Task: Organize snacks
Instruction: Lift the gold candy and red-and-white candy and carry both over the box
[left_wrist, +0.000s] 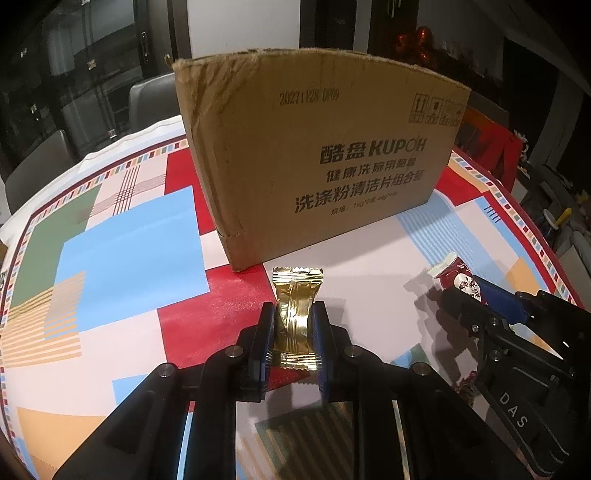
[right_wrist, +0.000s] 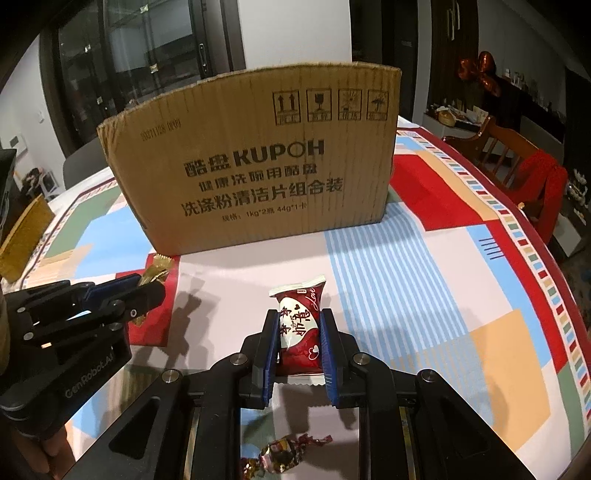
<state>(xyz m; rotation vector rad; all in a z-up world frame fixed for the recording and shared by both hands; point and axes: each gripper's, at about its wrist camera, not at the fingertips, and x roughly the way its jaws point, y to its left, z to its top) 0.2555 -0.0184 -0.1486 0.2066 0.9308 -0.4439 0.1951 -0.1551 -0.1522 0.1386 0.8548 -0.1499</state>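
Observation:
My left gripper (left_wrist: 293, 314) is shut on a gold-wrapped snack (left_wrist: 295, 317) and holds it above the table, in front of the cardboard box (left_wrist: 317, 155). My right gripper (right_wrist: 297, 325) is shut on a red and white snack packet (right_wrist: 299, 328), also in front of the box (right_wrist: 258, 158). In the left wrist view the right gripper (left_wrist: 465, 295) shows at the right with the red packet (left_wrist: 460, 278). In the right wrist view the left gripper (right_wrist: 147, 284) shows at the left with the gold snack (right_wrist: 157, 271). The inside of the box is hidden.
A twist-wrapped candy (right_wrist: 282, 456) lies on the patterned tablecloth (right_wrist: 406, 258) under my right gripper. A gold packet (right_wrist: 22, 240) sits at the far left. Chairs stand around the table: grey ones (left_wrist: 151, 96) behind, a wooden one with red cloth (right_wrist: 517, 162) at the right.

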